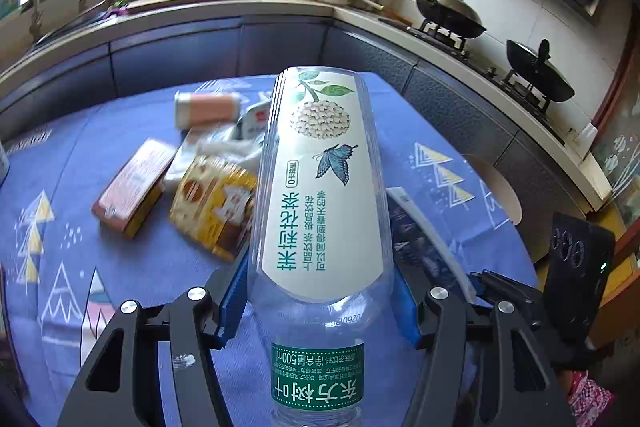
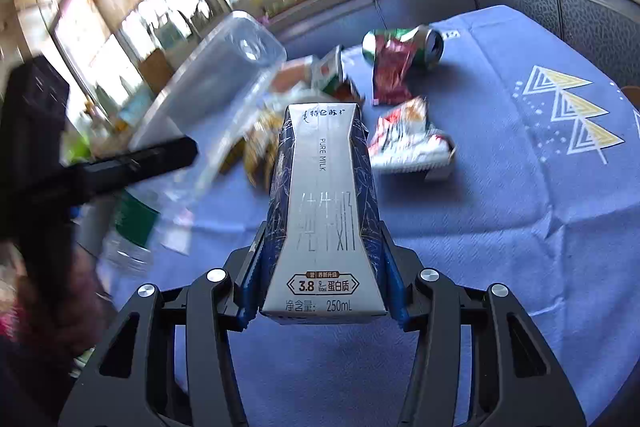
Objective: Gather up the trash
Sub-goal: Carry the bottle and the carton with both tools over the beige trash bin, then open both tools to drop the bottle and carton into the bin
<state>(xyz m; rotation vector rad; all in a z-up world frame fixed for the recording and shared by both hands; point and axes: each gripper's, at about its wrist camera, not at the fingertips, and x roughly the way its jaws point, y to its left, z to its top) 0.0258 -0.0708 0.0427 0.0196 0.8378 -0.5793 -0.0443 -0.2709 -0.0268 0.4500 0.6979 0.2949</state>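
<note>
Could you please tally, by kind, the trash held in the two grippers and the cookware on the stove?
Bottle: 1
Milk carton: 1
Woks: 2
Total: 4

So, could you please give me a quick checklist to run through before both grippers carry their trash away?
1. Left gripper shut on the plastic bottle, pads on both sides: ok.
2. Right gripper shut on the milk carton: ok.
3. Bottle empty, so nothing spills: looks clear, but cap end out of view, cannot tell.
4. Bin or bag to drop into in view: not ok.
5. Table cleared: not ok, crushed can and wrappers remain on the blue tablecloth.
</note>
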